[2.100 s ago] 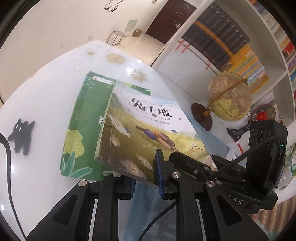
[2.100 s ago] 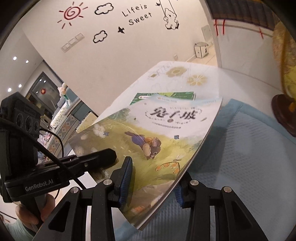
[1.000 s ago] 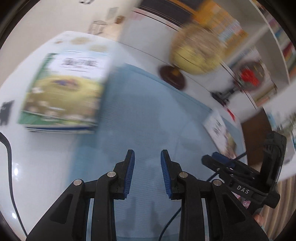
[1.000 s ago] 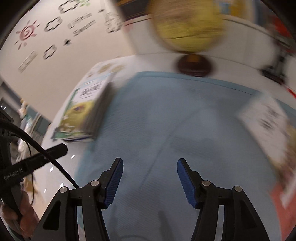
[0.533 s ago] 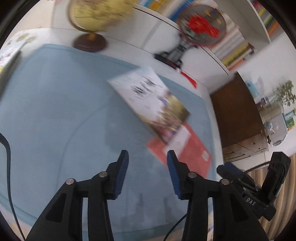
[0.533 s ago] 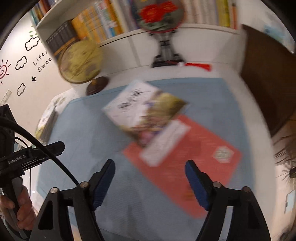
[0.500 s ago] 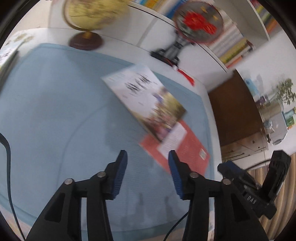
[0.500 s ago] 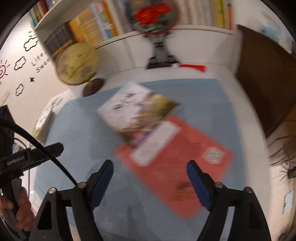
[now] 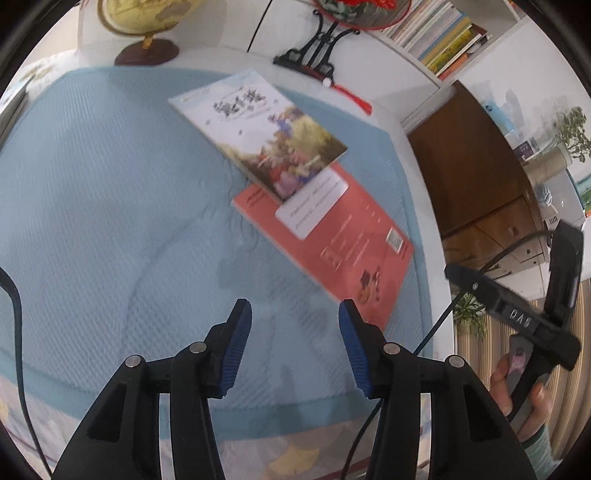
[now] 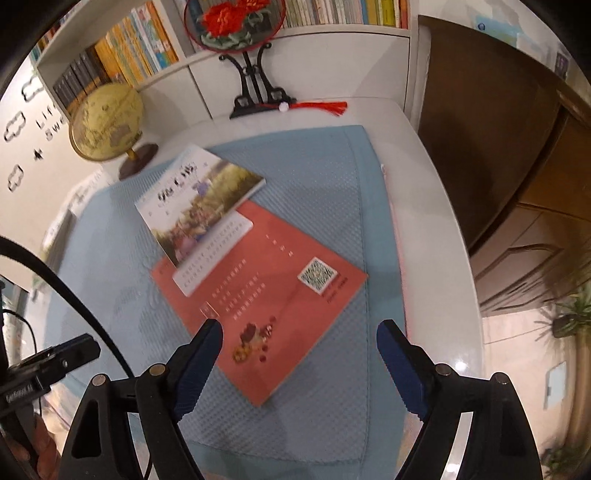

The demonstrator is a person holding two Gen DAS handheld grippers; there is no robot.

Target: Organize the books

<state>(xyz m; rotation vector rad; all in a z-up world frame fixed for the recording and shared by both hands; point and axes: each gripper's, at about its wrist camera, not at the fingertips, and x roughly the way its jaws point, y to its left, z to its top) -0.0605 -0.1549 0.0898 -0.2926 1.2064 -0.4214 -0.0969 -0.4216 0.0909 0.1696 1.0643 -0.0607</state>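
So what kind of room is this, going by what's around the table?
Probably a home study or reading room: a bookshelf packed with books behind the table, a globe and a framed flower ornament on a stand on the ledge, and two books lying on a blue mat.

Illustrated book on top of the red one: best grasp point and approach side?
Take the illustrated book by its near corner, the one lying over the red book. That corner sits raised on the red cover, so one jaw could probably slip under its edge. Come in low from the near side with the open right gripper.
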